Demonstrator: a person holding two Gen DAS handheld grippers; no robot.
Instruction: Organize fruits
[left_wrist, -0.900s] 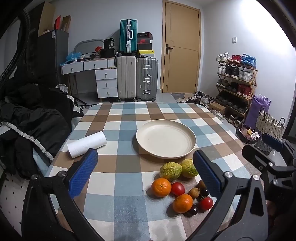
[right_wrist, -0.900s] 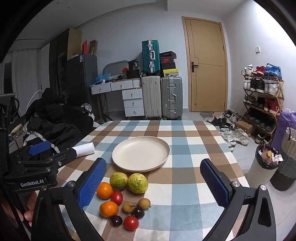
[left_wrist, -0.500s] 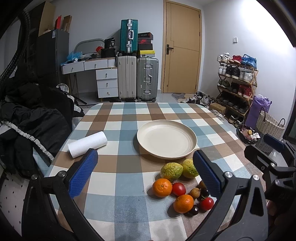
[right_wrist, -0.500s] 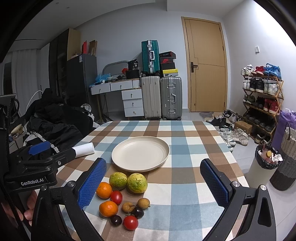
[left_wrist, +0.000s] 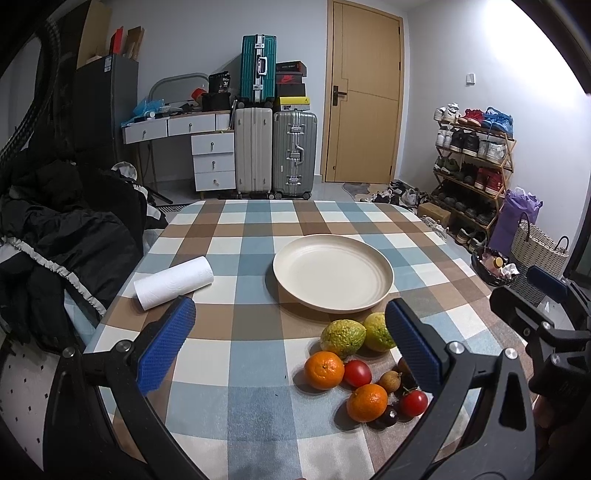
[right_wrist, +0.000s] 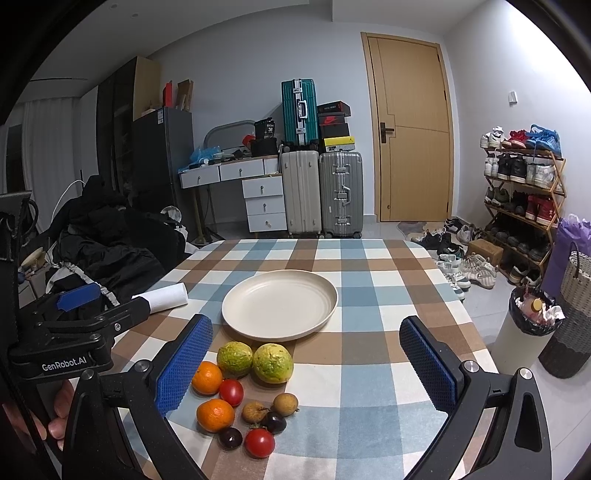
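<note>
A cluster of fruit lies on the checked tablecloth near the front edge: two green-yellow fruits (right_wrist: 255, 360), two oranges (right_wrist: 207, 377), red tomatoes (right_wrist: 259, 443), small brown and dark fruits (right_wrist: 269, 410). The cluster also shows in the left wrist view (left_wrist: 364, 369). An empty cream plate (right_wrist: 279, 304) (left_wrist: 333, 272) sits just behind the fruit. My left gripper (left_wrist: 291, 339) is open and empty above the table, left of the fruit. My right gripper (right_wrist: 306, 365) is open and empty above the fruit's right side.
A white paper roll (left_wrist: 173, 282) lies at the table's left edge. Black clothes (left_wrist: 62, 236) are piled to the left. Suitcases (left_wrist: 275, 151), a drawer desk, a door and a shoe rack (right_wrist: 524, 195) stand behind. A bin (right_wrist: 532, 325) and a basket stand on the right.
Both views have drifted slightly; the fruit and plate sit a little differently in frame. Nothing on the table has moved and both grippers stay open.
</note>
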